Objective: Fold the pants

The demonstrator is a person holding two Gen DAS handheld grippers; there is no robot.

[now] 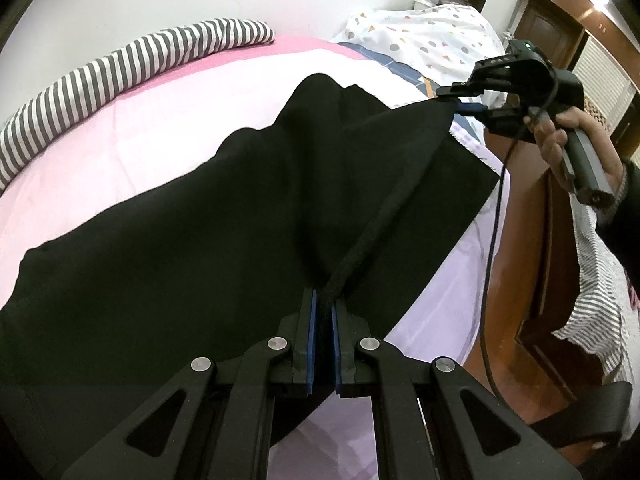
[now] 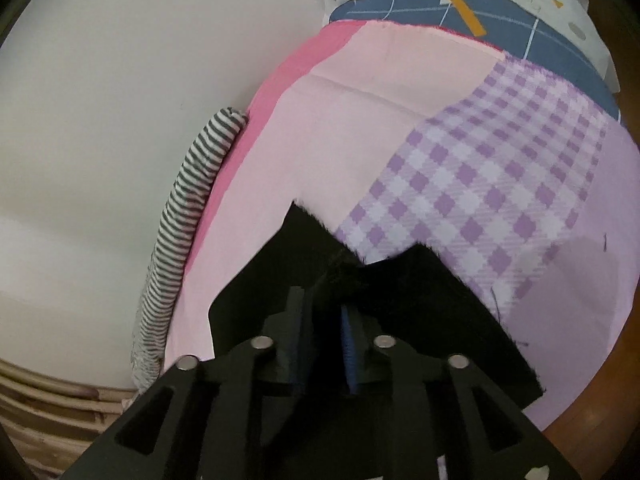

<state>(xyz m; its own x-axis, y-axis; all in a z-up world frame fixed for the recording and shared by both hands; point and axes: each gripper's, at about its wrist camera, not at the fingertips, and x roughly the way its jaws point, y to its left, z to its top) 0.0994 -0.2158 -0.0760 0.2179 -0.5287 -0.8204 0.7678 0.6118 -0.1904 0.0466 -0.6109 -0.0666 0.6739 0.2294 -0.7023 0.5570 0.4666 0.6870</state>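
Observation:
Black pants (image 1: pixel 208 220) lie across a pink bed sheet (image 1: pixel 132 128), partly lifted. My left gripper (image 1: pixel 324 304) is shut on a bunched edge of the pants, which runs taut toward the right gripper (image 1: pixel 460 106). That gripper, held in a hand, is shut on the far end of the same edge above the bed. In the right wrist view my right gripper (image 2: pixel 326 300) is shut on black pants fabric (image 2: pixel 404 292) that hangs over the pink sheet (image 2: pixel 360 112).
A grey-and-white striped cloth (image 1: pixel 120 68) lies along the bed's far edge by the wall. A patterned pillow (image 1: pixel 424 36) and blue quilt (image 2: pixel 440 12) sit at the bed's head. A purple checked patch (image 2: pixel 500 168) covers part of the bed. Brown wooden furniture (image 1: pixel 532 240) stands to the right.

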